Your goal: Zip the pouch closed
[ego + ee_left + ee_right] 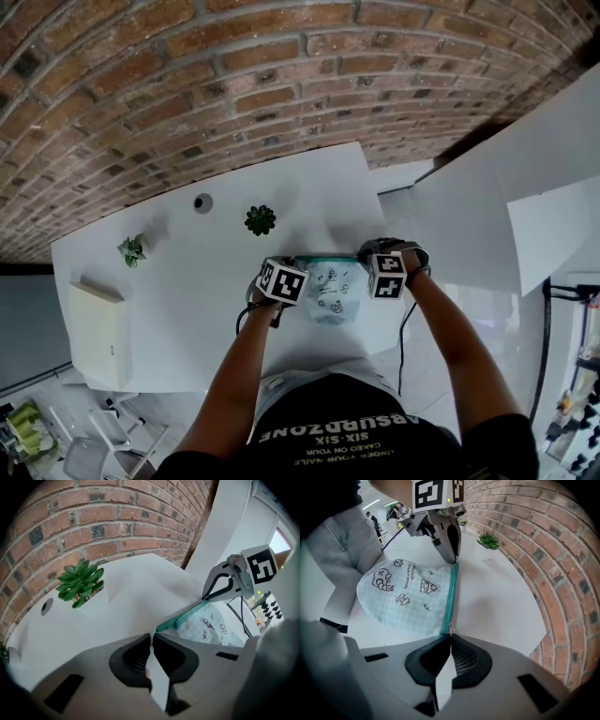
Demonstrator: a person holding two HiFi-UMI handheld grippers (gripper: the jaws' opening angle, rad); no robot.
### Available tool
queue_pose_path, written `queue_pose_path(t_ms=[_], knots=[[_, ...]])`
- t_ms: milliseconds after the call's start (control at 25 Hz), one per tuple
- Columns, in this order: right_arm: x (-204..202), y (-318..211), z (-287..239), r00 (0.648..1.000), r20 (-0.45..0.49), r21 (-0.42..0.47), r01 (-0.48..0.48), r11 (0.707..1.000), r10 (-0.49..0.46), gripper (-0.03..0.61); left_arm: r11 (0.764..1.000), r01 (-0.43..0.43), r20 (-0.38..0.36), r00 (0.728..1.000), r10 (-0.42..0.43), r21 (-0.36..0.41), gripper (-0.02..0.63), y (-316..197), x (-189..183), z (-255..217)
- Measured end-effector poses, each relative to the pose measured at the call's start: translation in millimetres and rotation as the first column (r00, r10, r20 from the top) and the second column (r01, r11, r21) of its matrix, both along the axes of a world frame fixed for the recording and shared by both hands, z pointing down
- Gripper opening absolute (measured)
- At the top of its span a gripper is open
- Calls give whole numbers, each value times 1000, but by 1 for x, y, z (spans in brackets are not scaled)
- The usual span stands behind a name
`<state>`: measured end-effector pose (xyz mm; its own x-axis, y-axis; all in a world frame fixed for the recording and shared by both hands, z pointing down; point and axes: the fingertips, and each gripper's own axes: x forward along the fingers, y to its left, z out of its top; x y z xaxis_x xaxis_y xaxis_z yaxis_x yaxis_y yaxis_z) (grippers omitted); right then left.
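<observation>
A pale mint pouch point(333, 292) printed with small drawings lies on the white table point(187, 291) between my two grippers. Its teal zipper point(450, 597) runs along the far edge and looks closed over the length that shows. My left gripper point(151, 637) is shut on the pouch's left end, where the teal edge point(180, 618) meets the pads. My right gripper point(450, 637) is shut on the small metal zipper pull point(450, 629) at the right end. In the head view the left gripper point(292, 272) and right gripper point(375, 272) sit at opposite ends of the zipper, jaws hidden under their marker cubes.
A small potted succulent point(260, 220) stands behind the pouch, another little plant point(132, 249) at the far left. A white box point(94, 323) lies at the table's left end, a round hole point(203, 202) near the back. A brick wall point(234, 75) lies behind, white panels point(487, 216) to the right.
</observation>
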<state>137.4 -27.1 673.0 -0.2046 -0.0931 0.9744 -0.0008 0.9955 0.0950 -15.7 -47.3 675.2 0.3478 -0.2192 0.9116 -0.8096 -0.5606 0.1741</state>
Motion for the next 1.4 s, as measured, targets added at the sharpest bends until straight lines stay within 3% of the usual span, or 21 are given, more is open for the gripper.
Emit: queue_pose_path(t_ms=[240,440,600,680,840,1040,1280,1400], knots=[[0,-5,0,989,27,6,-142,990,142,2,1000,-25,12,1000,25,-7,26,3,0,0],[1,-4,-2,977,65,35,-208,978,205,5,999,-11,-8,1000,11,38,91,2,2,-10],[2,-4,-10,944,126,59,-313,948,304,61,995,10,-27,1000,-8,94,120,-2,-2,-24],[0,-3,-20,901,182,52,-409,911,394,61,993,18,-44,999,-13,120,121,1,-4,-27],[-8,2,-40,777,309,19,-581,813,548,61,981,72,-110,993,-52,182,121,5,-9,-37],[-17,9,-61,673,422,5,-672,740,608,63,960,163,-172,977,-125,229,120,10,-12,-67],[-26,12,-101,478,572,-66,-783,618,667,60,940,187,-252,961,-115,284,118,15,3,-108],[-30,16,-124,399,626,-88,-818,569,670,34,927,197,-274,956,-109,319,110,20,9,-124]])
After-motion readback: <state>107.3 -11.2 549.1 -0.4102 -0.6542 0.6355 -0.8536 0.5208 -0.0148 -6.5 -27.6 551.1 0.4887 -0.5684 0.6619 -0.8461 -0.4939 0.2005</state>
